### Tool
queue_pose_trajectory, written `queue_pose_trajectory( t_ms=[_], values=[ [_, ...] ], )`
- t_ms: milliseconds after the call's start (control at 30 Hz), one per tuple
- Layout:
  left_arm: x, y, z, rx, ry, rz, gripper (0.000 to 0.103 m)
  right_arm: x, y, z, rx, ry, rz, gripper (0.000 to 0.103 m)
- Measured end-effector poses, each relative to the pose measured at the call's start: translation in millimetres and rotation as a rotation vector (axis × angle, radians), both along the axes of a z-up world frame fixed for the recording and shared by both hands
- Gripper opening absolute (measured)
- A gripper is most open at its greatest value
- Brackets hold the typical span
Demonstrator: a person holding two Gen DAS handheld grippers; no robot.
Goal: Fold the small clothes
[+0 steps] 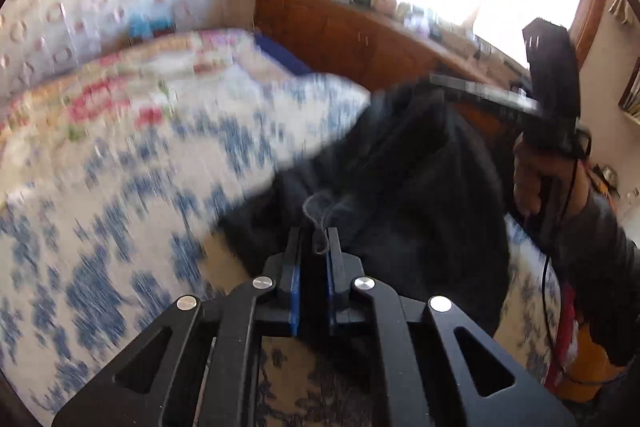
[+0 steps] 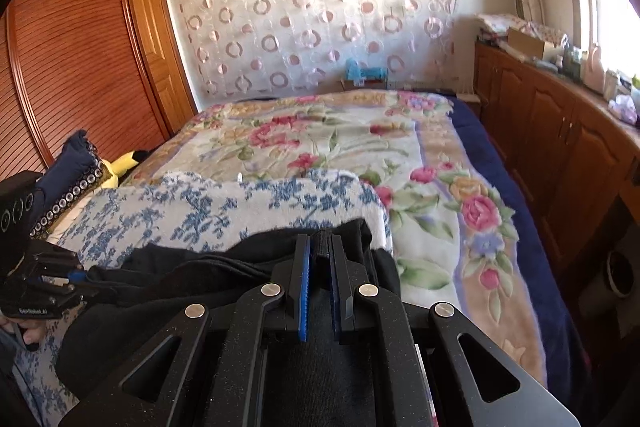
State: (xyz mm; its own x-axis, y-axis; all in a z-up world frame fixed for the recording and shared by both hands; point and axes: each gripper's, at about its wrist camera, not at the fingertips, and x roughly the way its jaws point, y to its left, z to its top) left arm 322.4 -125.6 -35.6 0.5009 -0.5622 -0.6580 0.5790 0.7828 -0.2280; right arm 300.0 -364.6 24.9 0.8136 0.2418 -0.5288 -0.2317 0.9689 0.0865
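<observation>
Left gripper (image 2: pixel 80 277) casing lettered "GenRobot.AI", beside black garment (image 2: pixel 224 267).

Bed cover (image 1: pixel 120 187) motion-blurred, dark garment (image 1: pixel 400 187) smeared, its type unclear, windowsill clutter (image 2: pixel 580 67) indistinct

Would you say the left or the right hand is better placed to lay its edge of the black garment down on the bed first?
Probably the right: its gripper pinches the garment low over the towel.

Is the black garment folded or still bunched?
Bunched. The black garment hangs crumpled between the left gripper and right gripper, both pinching its edge.
</observation>
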Motion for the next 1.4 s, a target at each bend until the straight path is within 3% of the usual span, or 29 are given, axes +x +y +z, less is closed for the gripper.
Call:
queue_pose_trajectory(
  t_ms=[100,200,300,400,467,667,800,933,1133,1300,1400],
  values=[
    [3.3,10.7,28.2,-0.063,-0.082,0.07,0.01,-6.2,-0.6,3.9,-0.006,-0.047,-0.005,0.008],
    [19.9,6.3,30.7,0.013,-0.092,0.114,0.011,-1.0,-0.1,8.3,-0.024,-0.045,-0.025,0.008],
    [27.4,-2.4,15.1,0.125,-0.088,0.13,0.013,14.9,1.5,-5.0,-0.038,0.022,-0.035,0.008],
    [24.4,0.8,3.7,0.131,-0.04,0.114,0.027,18.1,3.2,-11.5,-0.063,0.064,-0.048,0.008],
    [21.4,4.6,3.1,0.123,-0.035,0.111,0.045,10.2,0.7,-7.6,-0.054,0.064,-0.05,0.012],
    [13.6,12.7,-3.4,0.082,0.018,0.111,0.046,-22.1,-11.7,15.4,-0.054,0.013,-0.15,0.049],
    [18.0,9.9,-15.5,0.07,0.066,0.112,0.046,-40.8,-13.1,6.4,-0.01,0.029,-0.118,0.065],
    [24.2,9.7,-21.0,0.048,0.095,0.131,0.046,-37.7,1.1,-15.6,0.009,0.133,-0.035,0.065],
    [36.2,6.6,-33.5,0.021,0.162,0.121,0.046,-21.8,16.8,-33.8,0.025,0.214,-0.007,0.066],
    [39.8,4.3,-33.3,0.006,0.167,0.115,0.046,-14.2,13.8,-32.7,0.028,0.241,0.0,0.067],
    [38.2,2.7,-33.5,-0.042,0.191,0.067,0.025,-13.5,12.9,-27.5,0.032,0.236,0.023,0.067]
  ],
)
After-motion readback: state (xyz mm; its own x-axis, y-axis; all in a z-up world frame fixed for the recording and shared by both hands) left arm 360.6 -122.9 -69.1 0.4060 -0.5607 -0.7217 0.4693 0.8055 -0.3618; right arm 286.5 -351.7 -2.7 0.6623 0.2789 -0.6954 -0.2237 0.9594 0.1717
